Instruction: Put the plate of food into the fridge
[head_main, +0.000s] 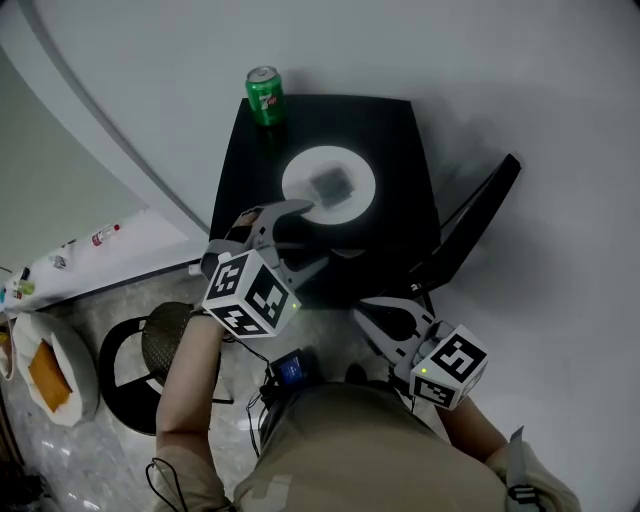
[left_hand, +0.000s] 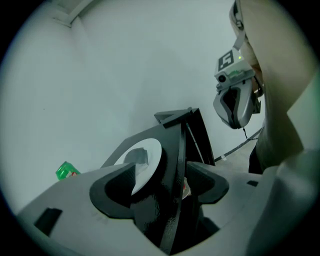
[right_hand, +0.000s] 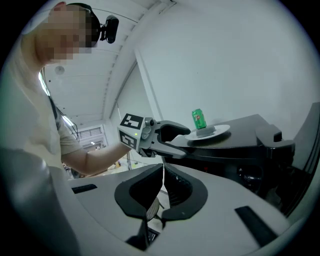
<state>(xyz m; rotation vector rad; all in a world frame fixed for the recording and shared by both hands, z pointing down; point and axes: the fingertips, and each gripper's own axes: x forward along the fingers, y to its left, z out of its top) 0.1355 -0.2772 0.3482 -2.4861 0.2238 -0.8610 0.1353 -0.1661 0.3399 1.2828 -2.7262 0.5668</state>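
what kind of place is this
Probably a plain workroom or office corner rather than a kitchen: a small black fridge stands against a bare white wall, with a plate and a green can on top.

**Image quality: soft flat light, slightly dim**

Head view: even cool light with no hard shadows, just a faint soft one on the white wall (head_main: 500, 60) right of the black fridge (head_main: 400, 140). The fridge top reads near-black, with a weak reflection of the green can (head_main: 265, 95). The white plate (head_main: 330, 185) is the brightest spot and the food on it is soft.

Both gripper views: fisheye, bowed edges, black corners.
- Left gripper view: dim, near foreground blurred.
- Right gripper view: the back room (right_hand: 92, 136) at far left is brightest.
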